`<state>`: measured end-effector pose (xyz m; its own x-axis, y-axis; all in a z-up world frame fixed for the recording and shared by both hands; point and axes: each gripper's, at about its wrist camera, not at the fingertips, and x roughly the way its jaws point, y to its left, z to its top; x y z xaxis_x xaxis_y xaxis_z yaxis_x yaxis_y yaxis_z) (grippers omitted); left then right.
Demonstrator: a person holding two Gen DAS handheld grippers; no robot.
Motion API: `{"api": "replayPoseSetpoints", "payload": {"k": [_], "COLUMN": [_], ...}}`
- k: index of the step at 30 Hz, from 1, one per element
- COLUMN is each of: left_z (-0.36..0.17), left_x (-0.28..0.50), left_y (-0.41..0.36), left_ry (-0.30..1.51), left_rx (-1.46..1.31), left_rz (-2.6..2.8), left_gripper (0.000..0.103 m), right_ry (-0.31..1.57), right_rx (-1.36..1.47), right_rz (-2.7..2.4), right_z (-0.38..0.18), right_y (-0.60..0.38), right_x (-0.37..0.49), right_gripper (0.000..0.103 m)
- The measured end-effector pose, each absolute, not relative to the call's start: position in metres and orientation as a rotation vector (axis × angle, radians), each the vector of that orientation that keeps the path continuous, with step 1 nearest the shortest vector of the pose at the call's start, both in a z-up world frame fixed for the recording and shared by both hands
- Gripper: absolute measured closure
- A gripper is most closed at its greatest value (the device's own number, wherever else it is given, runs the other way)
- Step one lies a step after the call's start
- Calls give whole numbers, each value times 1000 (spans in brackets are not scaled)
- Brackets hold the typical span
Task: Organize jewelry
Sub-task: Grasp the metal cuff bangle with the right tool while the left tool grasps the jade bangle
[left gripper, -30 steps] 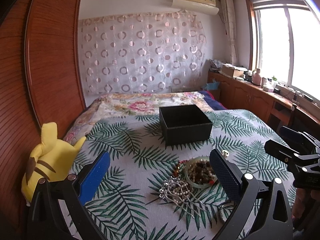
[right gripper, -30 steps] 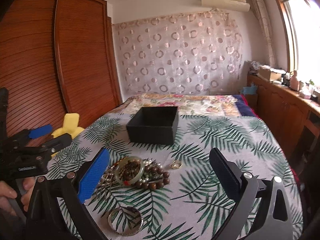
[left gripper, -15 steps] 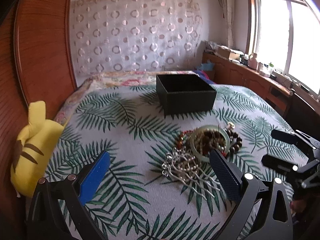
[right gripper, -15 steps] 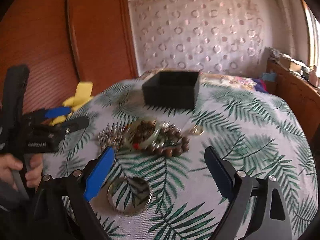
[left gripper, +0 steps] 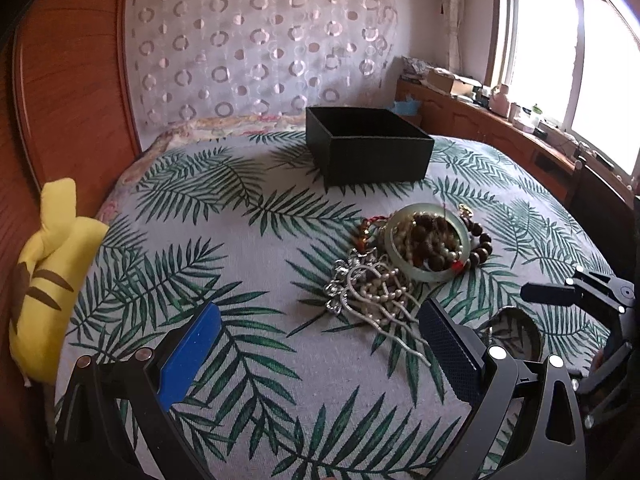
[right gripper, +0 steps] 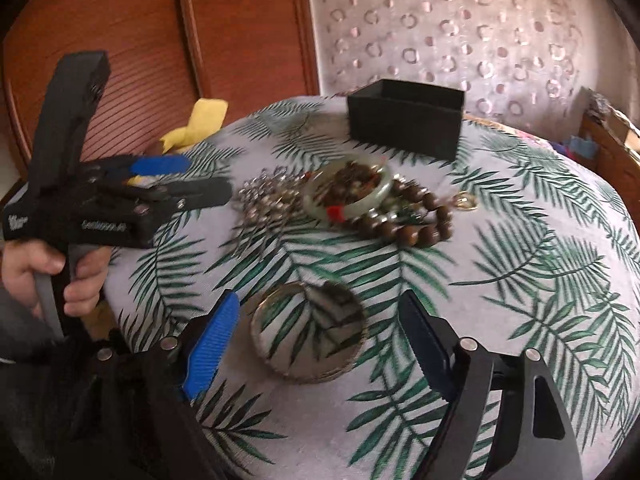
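Observation:
A pile of jewelry lies on the leaf-print cloth: a pale green bangle [left gripper: 425, 240] [right gripper: 347, 192] full of beads, brown wooden beads [right gripper: 420, 224], a silver hair comb [left gripper: 372, 292] [right gripper: 266, 196] and a small gold ring [right gripper: 464, 201]. A metal bangle [right gripper: 308, 330] [left gripper: 516, 330] lies apart, just ahead of my right gripper [right gripper: 316, 344], which is open and empty. My left gripper [left gripper: 316, 354] is open and empty, just short of the comb. An open black box [left gripper: 368, 148] [right gripper: 406, 118] stands behind the pile.
A yellow plush toy [left gripper: 44, 276] lies at the cloth's left edge by the wooden wardrobe [left gripper: 60, 80]. A wooden counter with clutter [left gripper: 500, 120] runs under the window at right. The left gripper [right gripper: 188, 180] shows in the right wrist view.
Both grippers have moved forward and down toward the jewelry. The right one has closed in on the metal bangle; the left one on the comb. Both stay open.

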<state>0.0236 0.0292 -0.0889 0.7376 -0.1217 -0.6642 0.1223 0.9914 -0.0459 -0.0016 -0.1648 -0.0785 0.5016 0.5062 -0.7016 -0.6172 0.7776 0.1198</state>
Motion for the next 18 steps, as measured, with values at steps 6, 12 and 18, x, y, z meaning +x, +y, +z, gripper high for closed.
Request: {"api": "replayPoseSetpoints", "payload": {"k": [6,12,18], "left_z": [-93,-92,-88], "left_x": [26,35,50], "left_y": [33,27,8], "left_ry": [750,760,761], "left_rx": [-18,-28,-19], "left_rz": [-138,-176,-262], "left_gripper": [7,7,11], "right_ry": [804,795,788], "right_rx": [-195,-218,-162], "right_rz": [681,675,621], "right_z": [-82,-81,-76], "right_y": [-158,-165,-187], "right_x": [-7,-7,4], "right_gripper": [29,40,40]}}
